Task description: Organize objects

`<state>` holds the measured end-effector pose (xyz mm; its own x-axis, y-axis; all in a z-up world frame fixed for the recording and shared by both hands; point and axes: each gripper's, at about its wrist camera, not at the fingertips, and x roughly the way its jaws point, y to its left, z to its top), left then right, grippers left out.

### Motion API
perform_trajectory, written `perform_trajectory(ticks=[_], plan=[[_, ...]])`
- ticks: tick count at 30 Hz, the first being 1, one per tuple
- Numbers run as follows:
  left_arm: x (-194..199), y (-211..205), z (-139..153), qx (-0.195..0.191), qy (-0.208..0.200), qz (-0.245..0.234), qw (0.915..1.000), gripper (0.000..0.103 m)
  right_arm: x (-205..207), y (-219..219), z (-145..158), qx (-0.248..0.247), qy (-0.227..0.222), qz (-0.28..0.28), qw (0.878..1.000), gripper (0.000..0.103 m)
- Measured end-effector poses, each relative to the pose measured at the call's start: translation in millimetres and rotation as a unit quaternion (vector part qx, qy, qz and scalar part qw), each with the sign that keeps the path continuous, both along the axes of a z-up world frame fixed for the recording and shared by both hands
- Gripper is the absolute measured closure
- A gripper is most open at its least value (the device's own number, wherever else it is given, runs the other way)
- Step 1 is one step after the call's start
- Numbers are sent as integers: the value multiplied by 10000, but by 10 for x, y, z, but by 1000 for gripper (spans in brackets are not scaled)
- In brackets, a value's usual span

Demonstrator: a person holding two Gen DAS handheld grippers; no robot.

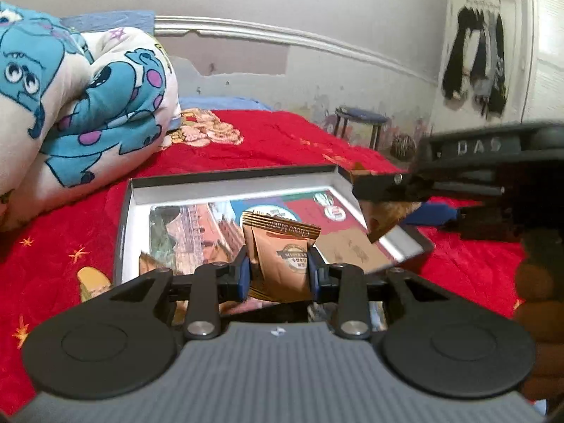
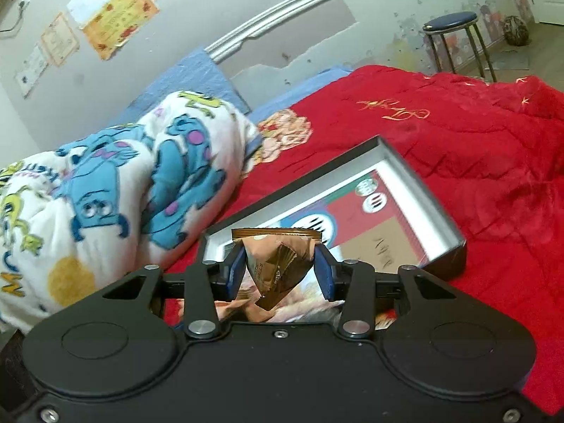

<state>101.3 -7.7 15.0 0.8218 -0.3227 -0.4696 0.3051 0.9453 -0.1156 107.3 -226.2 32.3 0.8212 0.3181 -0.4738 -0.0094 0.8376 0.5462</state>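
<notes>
My left gripper (image 1: pixel 279 264) is shut on a brown Choco Magic snack packet (image 1: pixel 282 246), held upright over the near edge of a shallow box (image 1: pixel 229 190) with a silver rim and a printed floor. Another brown packet (image 1: pixel 148 264) lies in the box's near left corner. From the right, the right gripper (image 1: pixel 384 197) reaches over the box's far right corner with its own brown packet (image 1: pixel 387 218). In the right wrist view that gripper (image 2: pixel 280 264) is shut on the crumpled brown packet (image 2: pixel 275 268), above the box (image 2: pixel 416 190).
The box lies on a red bedspread (image 1: pixel 282 134). A bundled white and blue cartoon blanket (image 1: pixel 88 98) is piled at the left by the wall. A blue stool (image 2: pixel 454 31) stands beyond the bed. A hand (image 1: pixel 543 282) shows at the right edge.
</notes>
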Motion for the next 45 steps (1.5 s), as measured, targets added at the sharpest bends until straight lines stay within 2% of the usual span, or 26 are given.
perform_trajectory(ticks=[5,9,11,16,21,24,45], plan=[[279,-62,-27,-343,-183,-19,9992,67,284,-158,-182,132,225,-135,9996,62],[455,-102,-159,-446,107,80,9989,67,316,-257,-315,200,404,-317,9985,62],[439,-101,-186,-393,185,65,9990,67,278,-293,-371,227,451,-410,9979,62],[400,-128,-111,-328,16,48,9995,67,320,-286,-433,174,422,-383,9982,62],[371,-162,-149,-173,45,108,9998,67,296,-320,-481,364,451,-414,9975,62],[358,-202,-180,-17,36,86,10000,67,289,-305,-482,320,434,-465,9975,62],[319,-255,-237,308,42,126,9994,66,250,-165,-484,302,442,-215,9983,62]])
